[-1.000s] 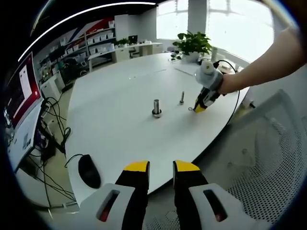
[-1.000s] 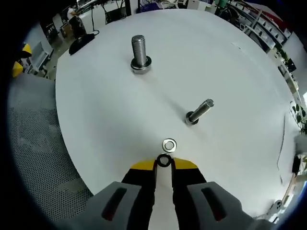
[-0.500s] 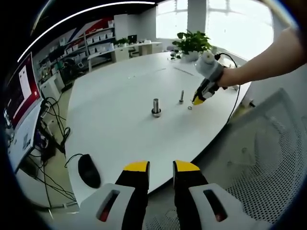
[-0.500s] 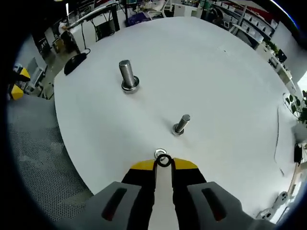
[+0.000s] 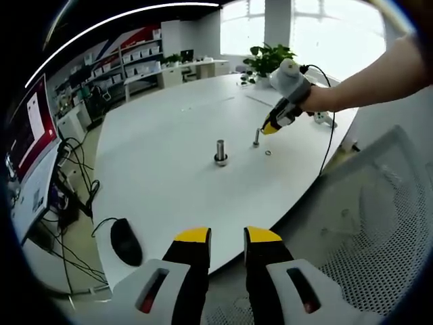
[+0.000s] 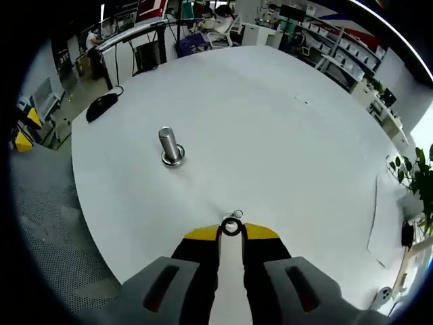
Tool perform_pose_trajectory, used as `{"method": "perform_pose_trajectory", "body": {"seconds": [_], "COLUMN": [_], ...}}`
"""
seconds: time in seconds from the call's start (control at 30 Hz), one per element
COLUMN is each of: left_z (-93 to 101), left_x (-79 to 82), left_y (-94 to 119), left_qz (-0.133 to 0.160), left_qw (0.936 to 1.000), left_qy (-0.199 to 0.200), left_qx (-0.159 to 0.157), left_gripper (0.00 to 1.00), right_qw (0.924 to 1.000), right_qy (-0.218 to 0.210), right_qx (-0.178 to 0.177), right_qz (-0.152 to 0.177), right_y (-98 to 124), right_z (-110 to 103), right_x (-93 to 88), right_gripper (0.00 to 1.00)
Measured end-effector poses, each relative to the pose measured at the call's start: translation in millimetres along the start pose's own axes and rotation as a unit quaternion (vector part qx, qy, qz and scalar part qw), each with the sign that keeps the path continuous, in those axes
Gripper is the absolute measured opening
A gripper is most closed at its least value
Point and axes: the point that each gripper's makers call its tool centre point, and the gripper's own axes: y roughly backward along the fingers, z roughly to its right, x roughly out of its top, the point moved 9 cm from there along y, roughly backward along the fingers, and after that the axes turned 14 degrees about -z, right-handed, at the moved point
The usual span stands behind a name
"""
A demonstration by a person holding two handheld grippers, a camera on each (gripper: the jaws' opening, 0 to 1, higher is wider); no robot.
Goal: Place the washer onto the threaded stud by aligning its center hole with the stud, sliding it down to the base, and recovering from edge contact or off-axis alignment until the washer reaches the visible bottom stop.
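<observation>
right gripper point(image 6: 231, 230) pinched shut on one washer point(image 6: 231, 227) just above the small stud point(image 6: 236, 215), one bigger stud point(image 6: 170, 145) mid table point(image 6: 284, 135), second washer point(image 5: 268, 153) lying near the table's edge, left gripper point(image 5: 227, 237) slightly apart, holding nothing, one mouse point(image 5: 125, 242) at the rim

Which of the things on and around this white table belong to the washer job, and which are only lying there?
Belong to the job: held washer; right tongs gripping it; small stud.

Lying about: large stud; spare washer flat on the table; computer mouse; potted plant; left tongs, open and idle.
</observation>
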Motion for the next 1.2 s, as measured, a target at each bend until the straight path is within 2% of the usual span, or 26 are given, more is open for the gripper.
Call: {"method": "perform_pose_trajectory", "body": {"seconds": [0.83,1.2], "left_z": [0.0,-0.5], "left_x": [0.5,0.5], "left_y": [-0.4,-0.3], "left_qz": [0.0,0.0], "left_qw": [1.0,1.0], "left_qy": [0.001,0.002], "left_qx": [-0.001,0.0], "left_gripper": [0.17,0.17], "right_qw": [0.9999,0.9996], "right_qy": [0.008,0.01], "right_qx": [-0.004,0.002], "right_qz": [-0.013,-0.028], "right_y": [-6.8,-17.3], "right_z": [4.0,4.3], "right_x": [8.5,8.9], "right_gripper": [0.14,0.14]}}
